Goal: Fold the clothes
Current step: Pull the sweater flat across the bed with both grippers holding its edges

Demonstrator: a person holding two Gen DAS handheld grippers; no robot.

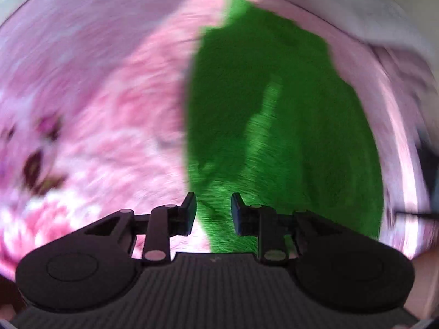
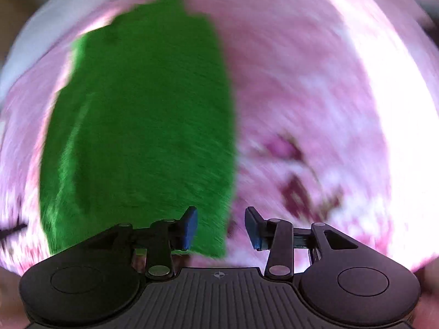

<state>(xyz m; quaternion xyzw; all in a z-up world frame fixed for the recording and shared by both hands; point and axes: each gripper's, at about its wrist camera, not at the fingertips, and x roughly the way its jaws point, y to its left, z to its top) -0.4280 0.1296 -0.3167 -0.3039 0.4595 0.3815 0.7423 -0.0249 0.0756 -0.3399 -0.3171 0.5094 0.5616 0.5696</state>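
A bright green garment (image 1: 285,126) lies flat on a pink flowered bedcover (image 1: 115,115), folded into a long narrow shape. Both views are blurred by motion. My left gripper (image 1: 214,213) is open and empty, above the garment's near left edge. In the right wrist view the green garment (image 2: 142,126) fills the left half, on the same bedcover (image 2: 315,109). My right gripper (image 2: 221,227) is open and empty, above the garment's near right corner. I cannot tell whether either gripper touches the cloth.
The pink bedcover spreads around the garment on all sides, with dark flower marks (image 1: 38,164) to the left and to the right (image 2: 299,181). Something white (image 1: 384,22) lies beyond the bed's far right edge.
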